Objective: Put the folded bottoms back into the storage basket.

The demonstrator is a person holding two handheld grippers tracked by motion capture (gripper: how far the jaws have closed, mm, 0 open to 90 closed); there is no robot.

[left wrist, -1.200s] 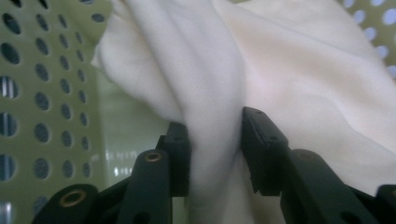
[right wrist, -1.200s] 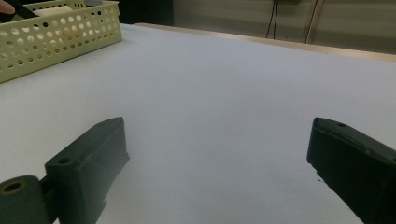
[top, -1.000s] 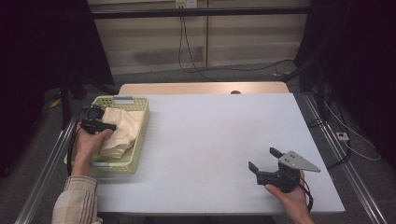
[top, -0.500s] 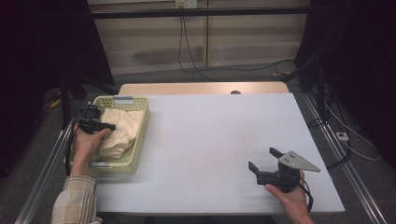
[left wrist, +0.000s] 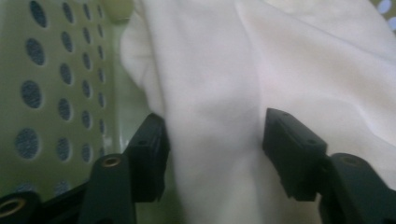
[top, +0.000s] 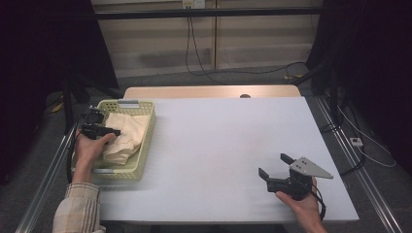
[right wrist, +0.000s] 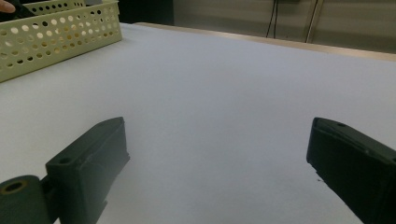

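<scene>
My left gripper [left wrist: 212, 140] is down in the yellow basket [top: 145, 141] at the frame's left, jaws just opening, a ridge of the cream cloth [left wrist: 243, 84] between them, pads not pinching. I'd sink deeper and take one fold only, clear of the perforated wall. My right gripper [top: 274, 167], lower right, gapes wide over the bare white table [top: 218, 141].

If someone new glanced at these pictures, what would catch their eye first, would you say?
Probably the pale yellow perforated basket at the table's left edge, with cream cloth bundled inside. The left gripper sits in it, its jaws just opening with cloth between them. The right gripper rests open on the bare white table, near right.
</scene>
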